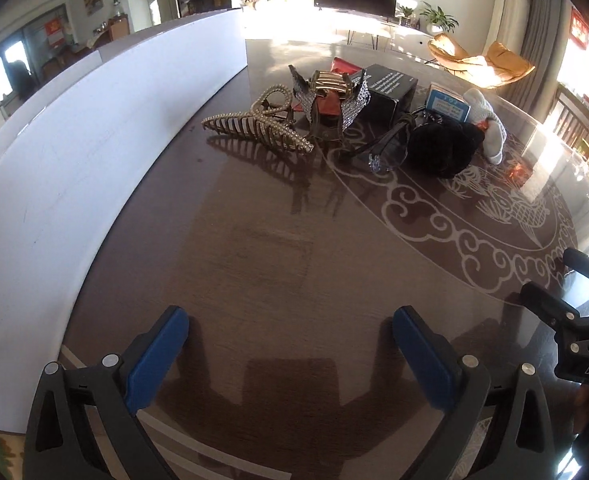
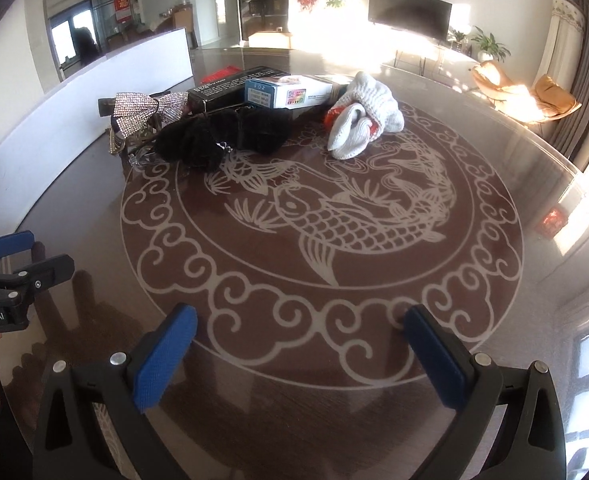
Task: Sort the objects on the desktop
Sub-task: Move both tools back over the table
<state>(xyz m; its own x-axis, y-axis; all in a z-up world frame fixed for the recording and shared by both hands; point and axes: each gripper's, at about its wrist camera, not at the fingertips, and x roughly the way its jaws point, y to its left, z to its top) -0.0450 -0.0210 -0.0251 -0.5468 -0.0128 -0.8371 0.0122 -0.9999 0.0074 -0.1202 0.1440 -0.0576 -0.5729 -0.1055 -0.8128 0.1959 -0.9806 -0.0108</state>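
"DAS" is printed in white on the right gripper [image 1: 550,280]; "nRobot.AI" is seen, cut off, on the left gripper [image 2: 34,252]. Box labels are too blurred to be read.

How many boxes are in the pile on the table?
2: a black box at the back of the pile, and a white and blue box beside it, next to the white glove. Others may be hidden.

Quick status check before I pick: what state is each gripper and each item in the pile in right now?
Left gripper: open, empty.
Right gripper: open, empty.
Gold claw clip: lying on its side on the table.
Rhinestone bow clip: upright in the pile.
Glasses: unfolded, on the table.
Black scrunchie: partly over the glasses.
White gloves: crumpled together.
Black box: closed.
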